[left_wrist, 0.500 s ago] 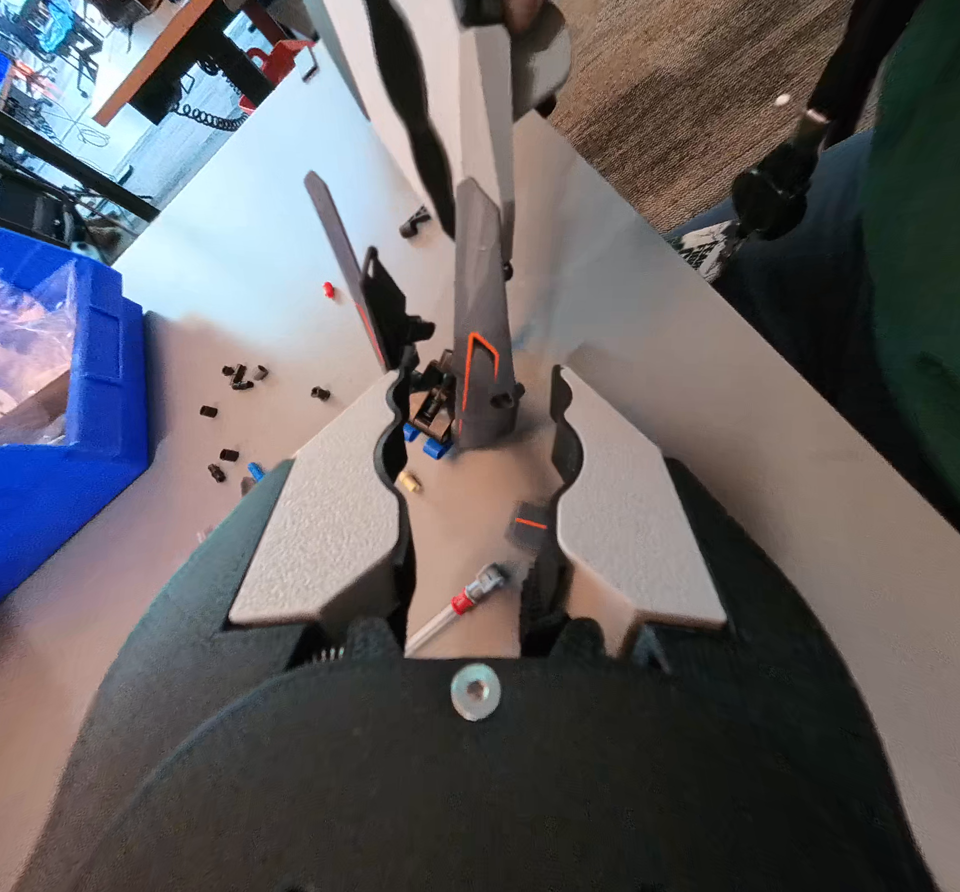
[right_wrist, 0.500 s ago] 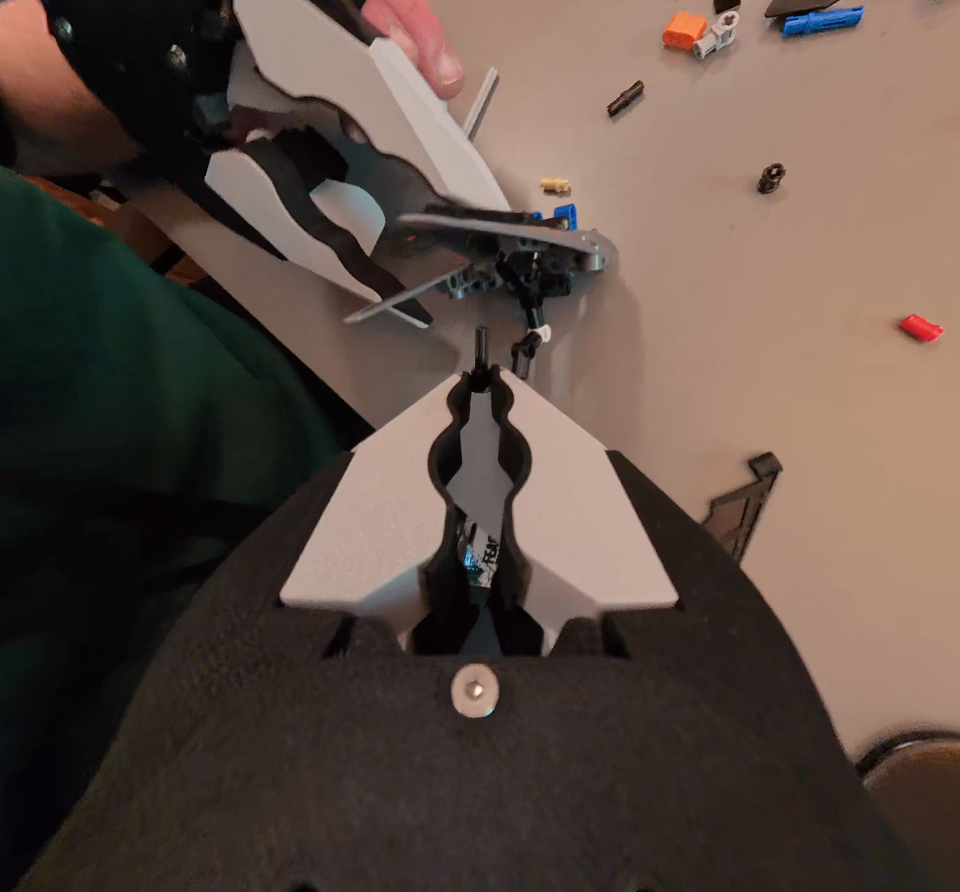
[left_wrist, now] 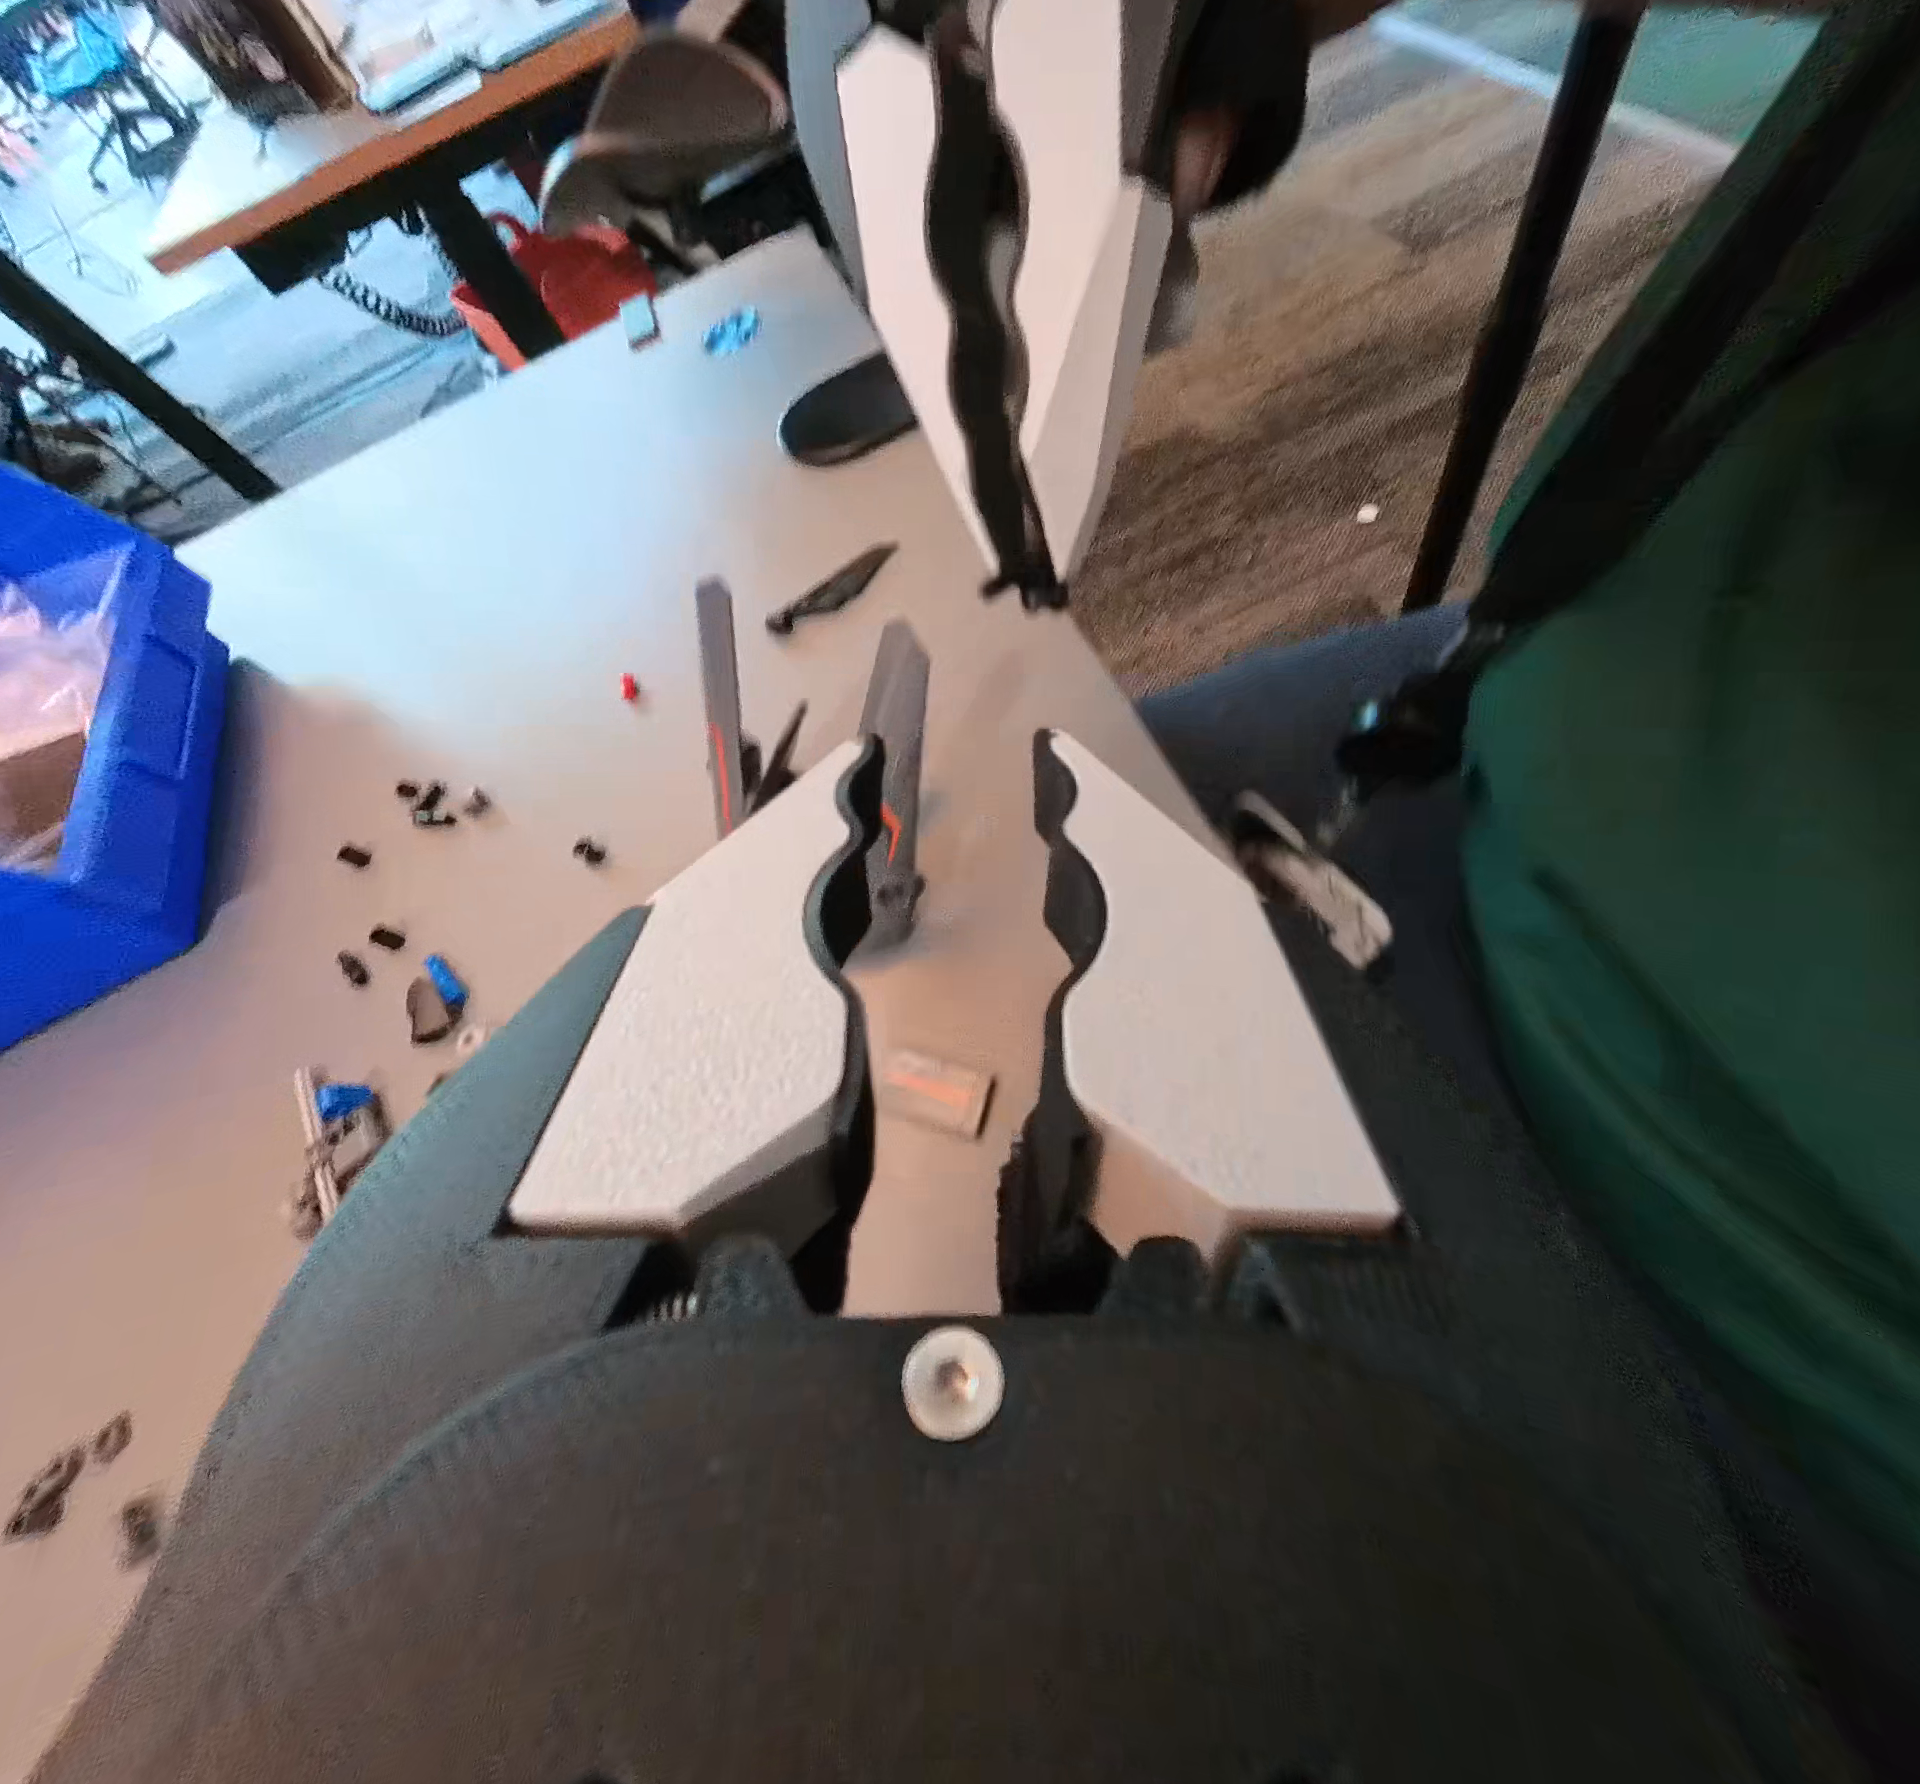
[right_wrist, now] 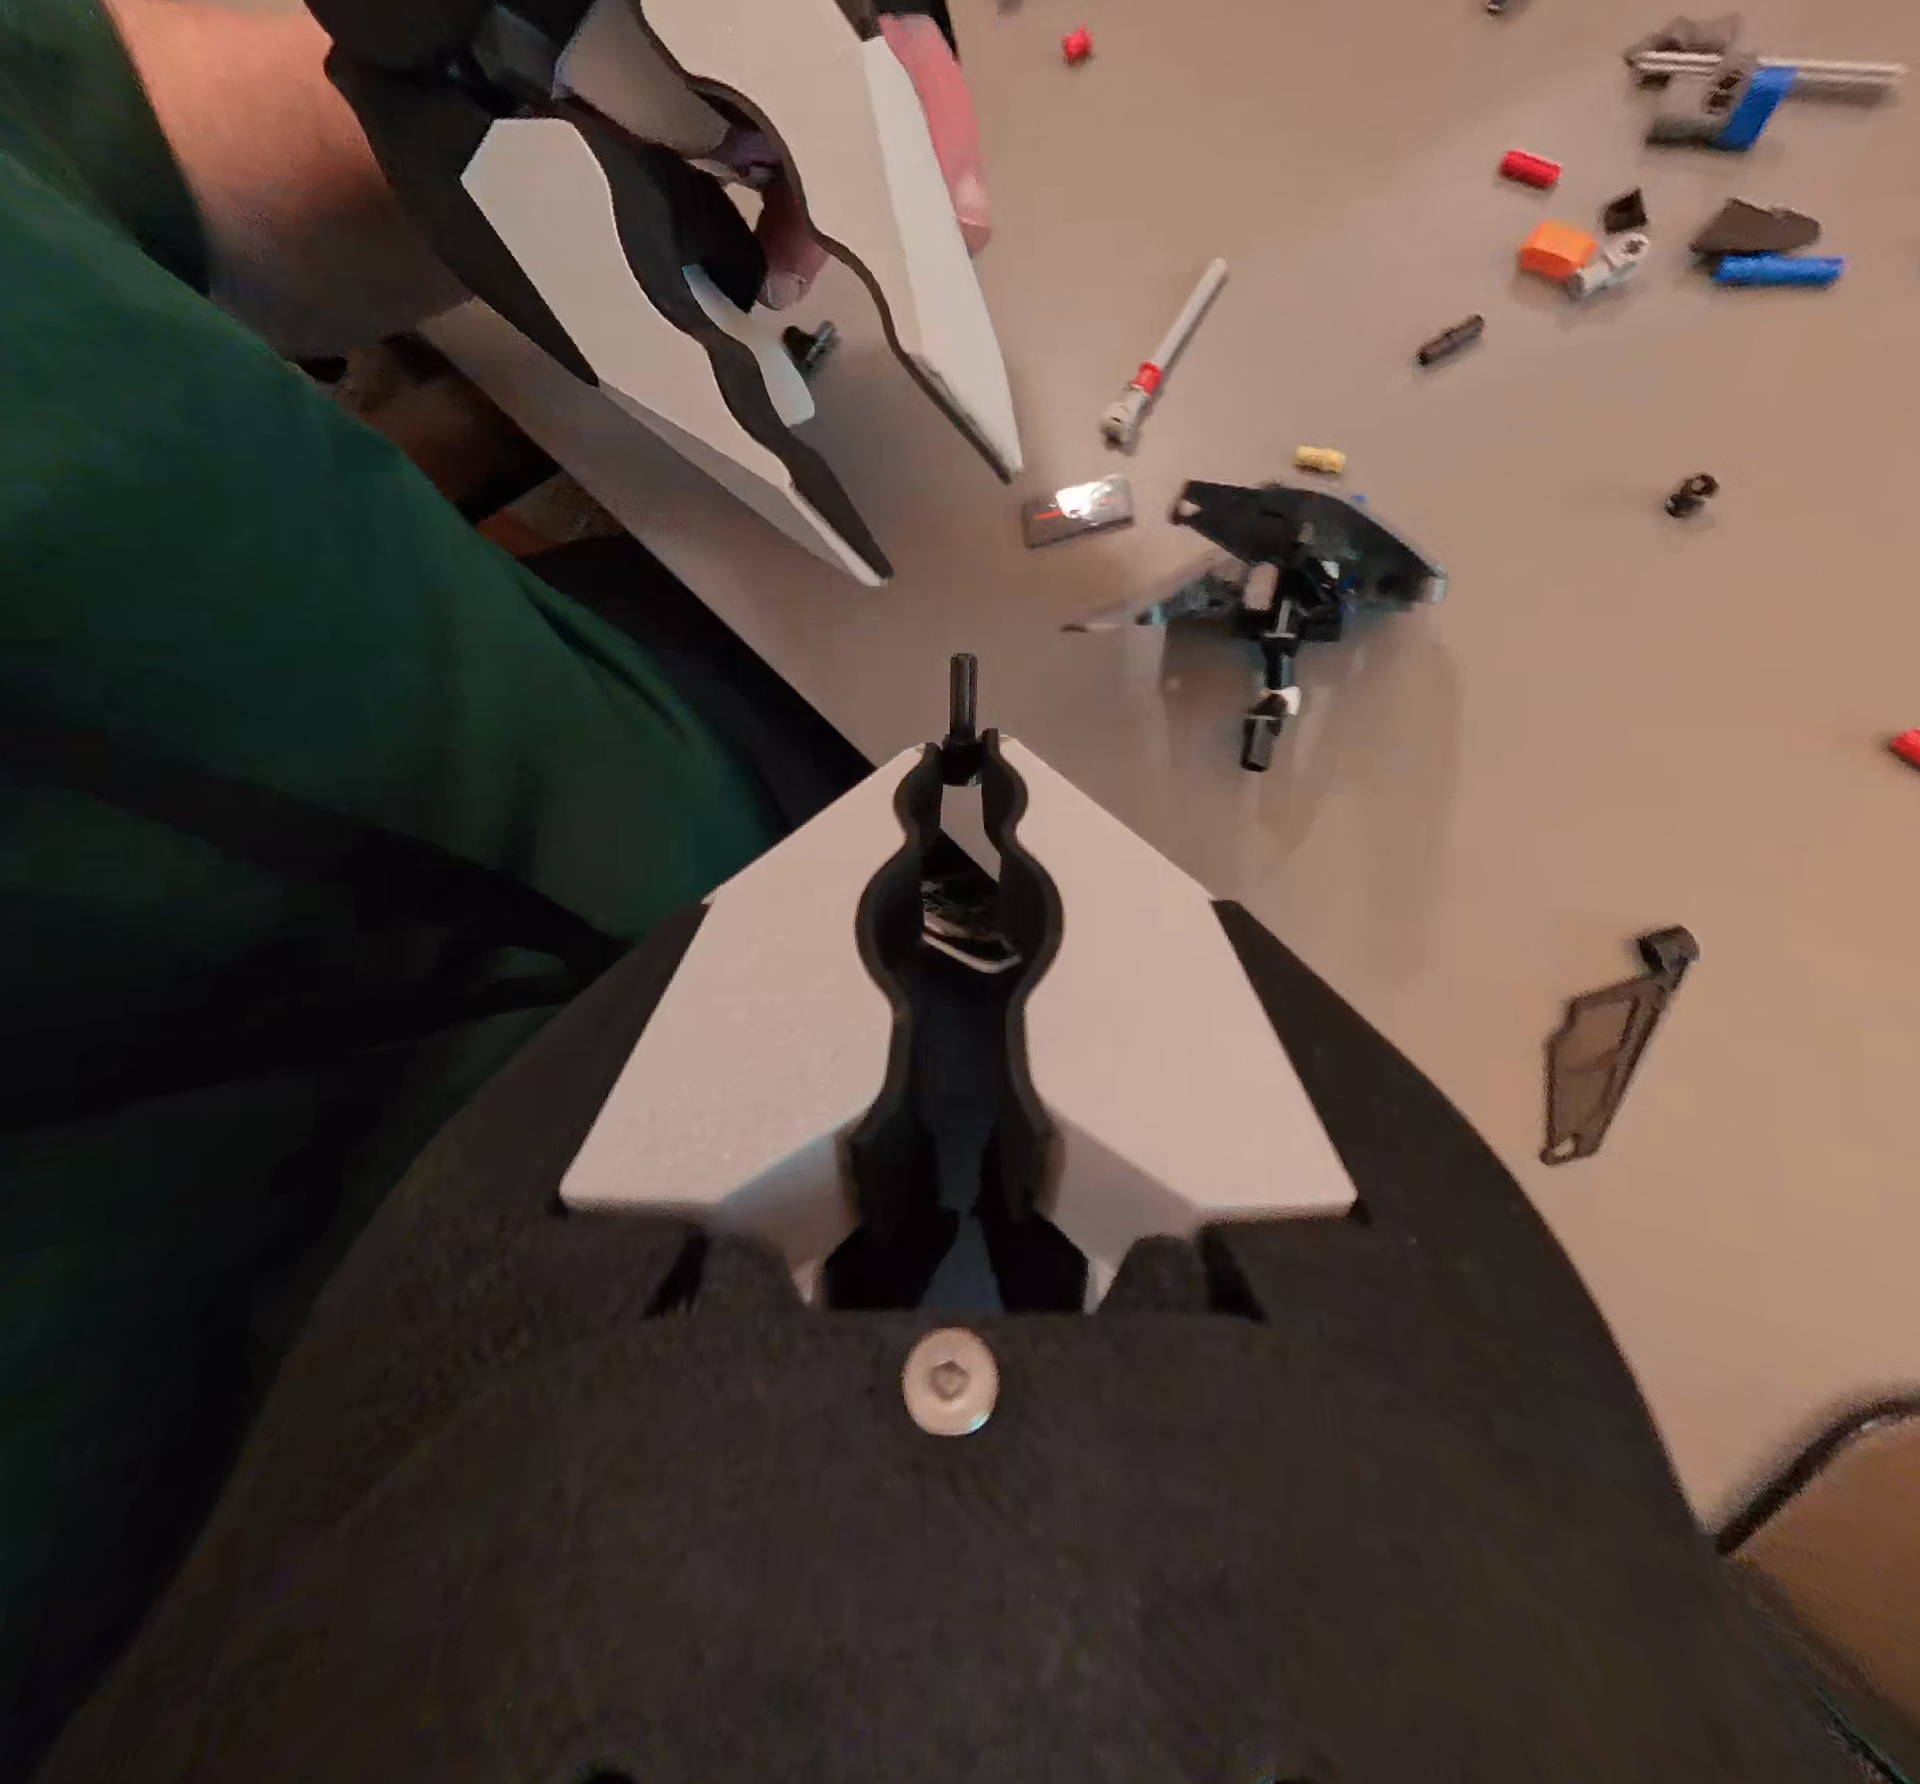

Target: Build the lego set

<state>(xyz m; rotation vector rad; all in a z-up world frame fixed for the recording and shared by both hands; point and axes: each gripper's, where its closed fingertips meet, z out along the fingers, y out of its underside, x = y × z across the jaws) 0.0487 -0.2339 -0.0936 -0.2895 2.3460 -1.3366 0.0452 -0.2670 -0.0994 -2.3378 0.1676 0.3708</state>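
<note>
One part-built lego model (right_wrist: 1304,560) lies on the bench (right_wrist: 1351,903): dark grey angled panels, orange stripes, black stalk at front. Right tongs (right_wrist: 961,752), near model, clenched on small black pin (right_wrist: 961,706). Left tongs (left_wrist: 951,758) released, empty, above grey tile (right_wrist: 1078,510) beside model. Loose pieces beyond model.

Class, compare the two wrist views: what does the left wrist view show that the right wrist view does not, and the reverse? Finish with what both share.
Only the left wrist view shows the blue bin, a cluster of small black pins, the carpet and other desks beyond.

Only the right wrist view shows the orange brick, the long blue piece and the grey axle with a red bush.

Both show the dark winged lego assembly on the table, the open left gripper, and the right gripper shut on a black pin.
</note>
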